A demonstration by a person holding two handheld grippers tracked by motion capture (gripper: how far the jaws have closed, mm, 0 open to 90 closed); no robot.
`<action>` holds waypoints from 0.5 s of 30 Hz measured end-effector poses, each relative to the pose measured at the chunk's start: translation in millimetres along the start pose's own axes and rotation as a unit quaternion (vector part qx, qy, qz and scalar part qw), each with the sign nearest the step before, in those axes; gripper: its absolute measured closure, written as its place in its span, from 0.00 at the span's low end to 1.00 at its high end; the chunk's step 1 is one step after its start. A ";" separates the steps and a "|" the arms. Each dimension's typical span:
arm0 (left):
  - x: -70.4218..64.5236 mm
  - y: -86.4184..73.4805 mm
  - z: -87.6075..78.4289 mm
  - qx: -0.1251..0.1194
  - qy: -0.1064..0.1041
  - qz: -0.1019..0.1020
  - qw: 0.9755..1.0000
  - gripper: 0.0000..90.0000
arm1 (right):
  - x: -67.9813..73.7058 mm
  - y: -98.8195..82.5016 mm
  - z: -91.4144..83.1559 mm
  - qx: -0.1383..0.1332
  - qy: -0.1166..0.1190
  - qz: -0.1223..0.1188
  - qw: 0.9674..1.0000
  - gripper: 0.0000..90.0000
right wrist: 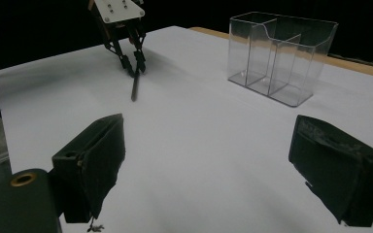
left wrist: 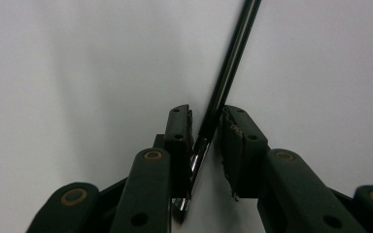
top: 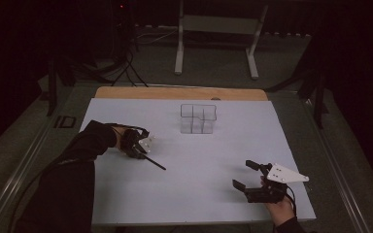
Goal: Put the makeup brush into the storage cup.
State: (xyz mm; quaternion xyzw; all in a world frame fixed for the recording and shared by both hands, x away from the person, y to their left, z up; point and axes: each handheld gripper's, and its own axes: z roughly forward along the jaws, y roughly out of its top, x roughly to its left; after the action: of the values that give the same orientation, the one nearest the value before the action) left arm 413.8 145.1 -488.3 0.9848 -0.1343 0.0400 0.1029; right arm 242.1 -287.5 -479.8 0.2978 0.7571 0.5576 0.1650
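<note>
White table cover [top: 199,194] under dim light, dark room around.

My high view is dim, the room around the pale table [top: 194,184] nearly black, while my left gripper view is brighter with a soft grey shadow and a glint on the pen [left wrist: 223,87], and my right one blurs its near jaws.

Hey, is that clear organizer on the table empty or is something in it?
Empty. The organizer stands upright, and its clear walls show bare compartments in the right gripper view. The pen lies outside it, between the left gripper's jaws.
</note>
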 end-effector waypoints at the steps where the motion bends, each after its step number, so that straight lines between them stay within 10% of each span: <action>1: 0.4 0.3 0.3 0.000 -0.003 0.000 1.000 0.84 | 0.1 0.0 0.0 0.000 0.000 0.001 1.000 0.15; 15: 4.6 3.8 0.3 0.014 -0.027 0.000 1.000 0.93 | 0.5 -0.2 0.1 0.002 0.002 0.001 1.000 0.15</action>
State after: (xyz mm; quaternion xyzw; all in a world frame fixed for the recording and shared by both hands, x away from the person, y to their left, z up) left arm 417.1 140.3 -487.4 0.9868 -0.1368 0.0151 0.0856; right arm 241.8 -287.1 -480.0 0.2977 0.7583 0.5566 0.1629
